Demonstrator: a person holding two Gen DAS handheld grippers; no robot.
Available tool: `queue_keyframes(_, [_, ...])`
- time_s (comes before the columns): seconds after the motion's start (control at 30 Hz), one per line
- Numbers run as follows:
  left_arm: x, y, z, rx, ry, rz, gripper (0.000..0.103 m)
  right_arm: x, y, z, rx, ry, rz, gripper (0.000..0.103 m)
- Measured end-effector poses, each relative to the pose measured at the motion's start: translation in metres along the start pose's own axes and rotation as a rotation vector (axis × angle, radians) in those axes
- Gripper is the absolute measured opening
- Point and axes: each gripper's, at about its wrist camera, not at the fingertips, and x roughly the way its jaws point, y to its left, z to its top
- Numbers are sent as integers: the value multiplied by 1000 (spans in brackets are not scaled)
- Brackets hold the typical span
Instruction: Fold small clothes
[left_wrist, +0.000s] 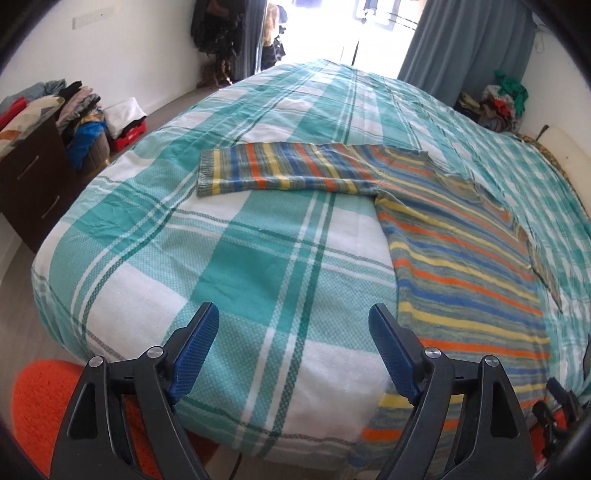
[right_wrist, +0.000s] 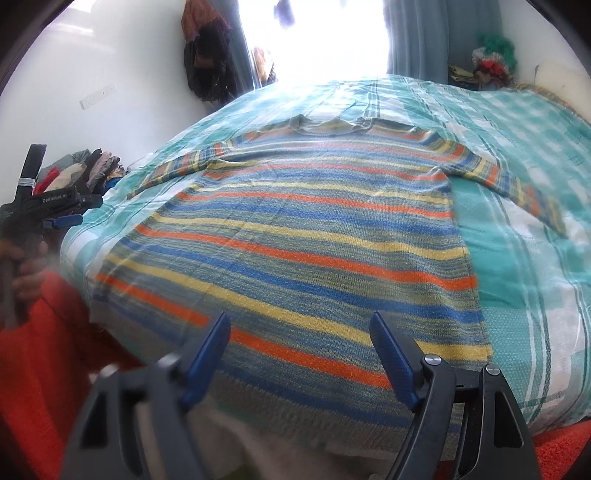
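A striped knit sweater (right_wrist: 295, 236) in blue, orange, yellow and grey lies flat on the teal plaid bed (right_wrist: 524, 280), collar at the far side. Its left sleeve (left_wrist: 273, 170) stretches out sideways across the cover; the body (left_wrist: 465, 280) fills the right of the left wrist view. My left gripper (left_wrist: 293, 317) hovers open over bare bedcover to the left of the sweater's hem, nothing between its blue pads. My right gripper (right_wrist: 301, 325) stands open above the sweater's lower hem, its pads apart from the knit. The left gripper (right_wrist: 59, 221) also shows at the left edge, in a hand.
A dark dresser (left_wrist: 33, 184) piled with clothes stands left of the bed. An orange rug (left_wrist: 40, 410) lies at the bed's foot. Another heap of clothes (left_wrist: 498, 103) sits in the far right corner by grey-blue curtains (left_wrist: 461, 51). A bright window is beyond the bed.
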Motion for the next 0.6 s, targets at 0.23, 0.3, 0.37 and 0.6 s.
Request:
queue_keyframes(0.23, [21, -14, -19, 53, 46, 21, 85, -5, -13, -1, 36, -27, -48, 78])
queue_keyframes(0.3, [31, -11, -21, 51, 73, 30, 87, -6, -20, -2, 58, -28, -57, 78])
queue_keyframes(0.37, [41, -6, -25, 40, 101, 32, 93, -6, -27, -3, 78, -27, -69, 78])
queue_keyframes(0.6, [51, -2, -34, 32, 106, 59, 102, -1, -41, -5, 133, -7, -87, 78])
